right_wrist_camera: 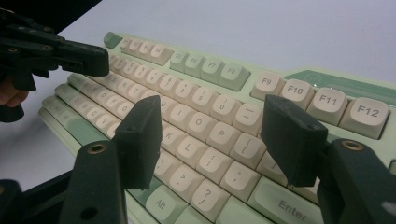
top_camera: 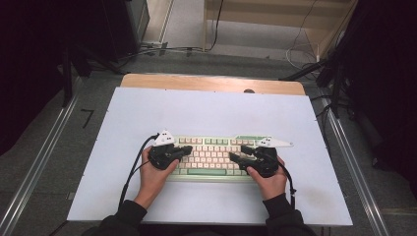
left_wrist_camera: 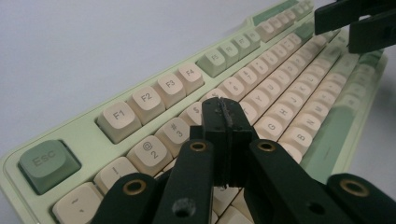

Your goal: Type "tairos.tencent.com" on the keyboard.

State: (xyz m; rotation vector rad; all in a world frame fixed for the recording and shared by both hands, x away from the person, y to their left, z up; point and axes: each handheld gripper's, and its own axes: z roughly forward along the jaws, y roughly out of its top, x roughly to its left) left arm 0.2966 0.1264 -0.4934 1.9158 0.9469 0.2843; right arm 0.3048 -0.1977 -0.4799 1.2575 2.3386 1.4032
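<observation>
1 pale green keyboard with cream keys, lying flat.

Left hand-held gripper jaws together, right hand-held gripper jaws apart.

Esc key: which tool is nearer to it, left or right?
Left. The left tool, shut and empty, hovers over the number row a few keys from the Esc key. The right tool, open, is above the keyboard's opposite end, near Enter.

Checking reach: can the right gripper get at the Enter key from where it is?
Probably yes. The right gripper hangs open just over the keyboard, Enter key close below its jaws, nothing between them.
</observation>
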